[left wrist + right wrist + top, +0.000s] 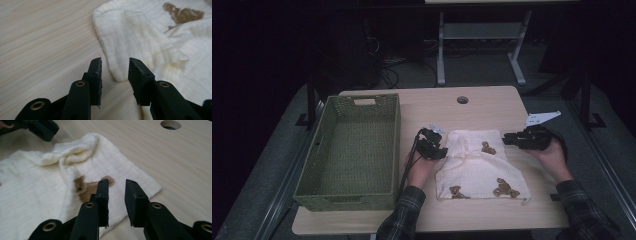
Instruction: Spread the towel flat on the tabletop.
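A cream cloth (477,170) printed with brown bears lies rumpled on the wooden table (492,107), right of centre. My left gripper (442,149) is at the cloth's upper left corner. In the left gripper view its jaws (115,61) stand apart, with the folded edge of the cloth (140,37) just past the tips and no pad pressing on it. My right gripper (505,138) is at the cloth's upper right corner. Its jaws (117,182) hang open over the cloth's edge (37,195) near a bear print (83,187), with nothing held.
A green woven basket (347,201) stands on the left part of the table, close to my left hand. A round cable hole (462,100) sits near the table's far edge. Beyond the table are a desk frame and cables on the dark floor.
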{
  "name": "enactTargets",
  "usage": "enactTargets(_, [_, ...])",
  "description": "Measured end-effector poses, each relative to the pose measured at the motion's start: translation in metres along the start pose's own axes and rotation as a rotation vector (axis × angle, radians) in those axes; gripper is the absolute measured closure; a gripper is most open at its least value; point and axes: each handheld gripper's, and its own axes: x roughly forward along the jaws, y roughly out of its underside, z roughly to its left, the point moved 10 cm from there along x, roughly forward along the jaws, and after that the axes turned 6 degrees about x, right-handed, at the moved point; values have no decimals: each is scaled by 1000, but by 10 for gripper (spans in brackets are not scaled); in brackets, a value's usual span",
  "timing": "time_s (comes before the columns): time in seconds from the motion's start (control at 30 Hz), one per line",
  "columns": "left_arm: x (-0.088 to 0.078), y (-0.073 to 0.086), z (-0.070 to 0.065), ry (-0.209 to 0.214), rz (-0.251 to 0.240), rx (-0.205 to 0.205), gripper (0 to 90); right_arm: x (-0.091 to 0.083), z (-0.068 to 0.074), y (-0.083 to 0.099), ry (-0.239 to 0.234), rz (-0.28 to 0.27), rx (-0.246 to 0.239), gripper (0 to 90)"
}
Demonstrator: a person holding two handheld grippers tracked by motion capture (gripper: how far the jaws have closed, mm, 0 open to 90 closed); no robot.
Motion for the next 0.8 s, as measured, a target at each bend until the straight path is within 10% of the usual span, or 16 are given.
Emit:
enactTargets(0.4, [20,1,-2,6,23,18,690,40,-55,-6,72,44,90,685])
enactTargets(0.8, [20,-1,-2,2,17,30,874,63,-66,-2,88,101,116,816])
